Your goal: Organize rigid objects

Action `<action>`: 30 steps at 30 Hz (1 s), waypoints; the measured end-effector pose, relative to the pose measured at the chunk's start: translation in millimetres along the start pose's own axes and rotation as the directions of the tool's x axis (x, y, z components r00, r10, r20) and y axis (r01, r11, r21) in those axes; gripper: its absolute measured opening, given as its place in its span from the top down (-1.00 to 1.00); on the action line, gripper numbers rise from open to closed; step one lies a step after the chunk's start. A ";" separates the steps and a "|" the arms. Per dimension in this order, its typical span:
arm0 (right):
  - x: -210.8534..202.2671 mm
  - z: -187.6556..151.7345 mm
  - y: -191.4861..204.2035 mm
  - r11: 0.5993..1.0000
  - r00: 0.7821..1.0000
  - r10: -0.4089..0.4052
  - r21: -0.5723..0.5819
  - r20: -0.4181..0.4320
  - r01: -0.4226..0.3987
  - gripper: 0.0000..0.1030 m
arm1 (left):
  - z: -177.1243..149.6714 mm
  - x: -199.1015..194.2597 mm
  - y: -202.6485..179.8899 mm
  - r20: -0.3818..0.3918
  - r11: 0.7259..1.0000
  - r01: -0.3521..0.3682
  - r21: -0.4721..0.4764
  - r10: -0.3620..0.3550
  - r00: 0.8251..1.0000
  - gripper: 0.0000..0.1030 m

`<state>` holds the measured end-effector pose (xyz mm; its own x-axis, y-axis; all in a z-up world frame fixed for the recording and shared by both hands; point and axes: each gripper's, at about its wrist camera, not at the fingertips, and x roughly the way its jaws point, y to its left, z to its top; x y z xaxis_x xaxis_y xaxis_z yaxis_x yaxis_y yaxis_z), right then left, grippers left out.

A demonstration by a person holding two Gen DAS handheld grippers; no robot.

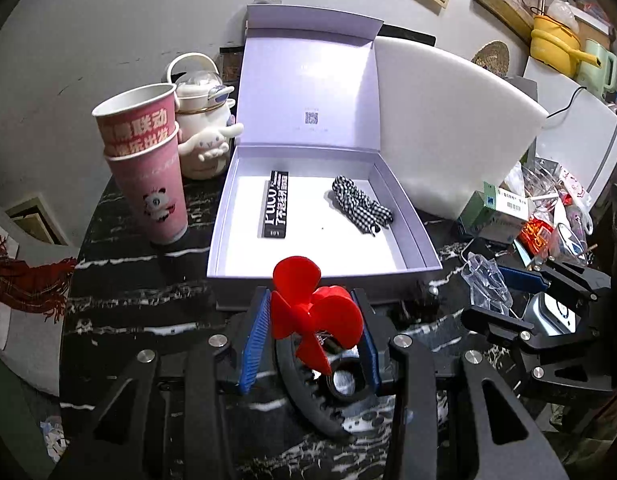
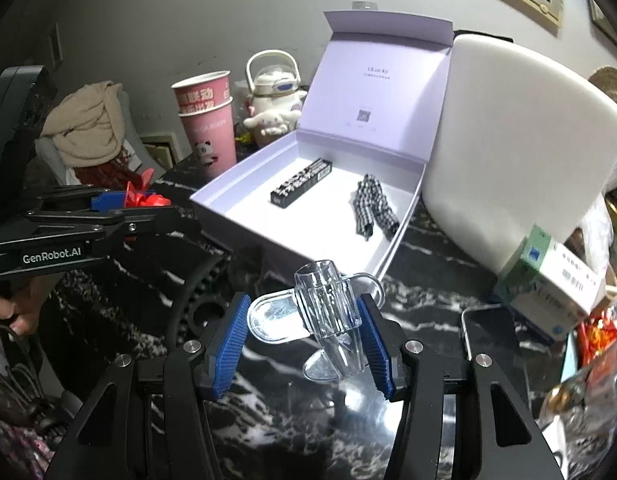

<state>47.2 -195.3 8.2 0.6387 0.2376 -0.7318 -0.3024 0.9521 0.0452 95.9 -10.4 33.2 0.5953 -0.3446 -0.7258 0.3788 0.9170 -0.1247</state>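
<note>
At the far left stand my two stacked pink cups (image 1: pixel 146 168) on the black marble table (image 1: pixel 120 280). Just right of them my left gripper (image 1: pixel 314 332) is clenched on a red propeller (image 1: pixel 314 312), hovering over a black hair claw (image 1: pixel 308 384) whose lower half the fingers hide. Ahead lies the open lilac box (image 1: pixel 320 200), holding a black bar (image 1: pixel 275 210) and checked fabric (image 1: pixel 360 204). Rightmost, my right gripper (image 2: pixel 304 340) grasps a clear plastic propeller (image 2: pixel 328 312); its far blades are hard to make out.
</note>
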 end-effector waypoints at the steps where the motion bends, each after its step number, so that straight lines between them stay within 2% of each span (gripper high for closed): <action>1: 0.5 3.6 -0.7 1.000 1.000 -0.002 -0.005 0.002 0.002 -0.04 | 2.9 1.7 0.5 0.000 1.000 0.002 -0.001 -0.002 1.000 0.22; 13: 11.7 35.9 -9.3 0.999 1.000 -0.006 -0.047 0.019 0.007 -0.04 | 34.9 22.5 3.2 -0.008 1.000 0.014 0.018 -0.013 1.000 0.22; 30: 28.7 86.7 -20.1 0.997 0.996 0.015 -0.082 0.084 -0.008 -0.04 | 92.1 47.1 10.8 0.034 0.999 0.006 0.053 -0.008 0.999 0.22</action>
<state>133.0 -191.0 45.3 0.6912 0.2670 -0.6715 -0.3644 0.9312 -0.0049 193.3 -35.2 60.0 0.6160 -0.3583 -0.7015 0.4190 0.9032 -0.0933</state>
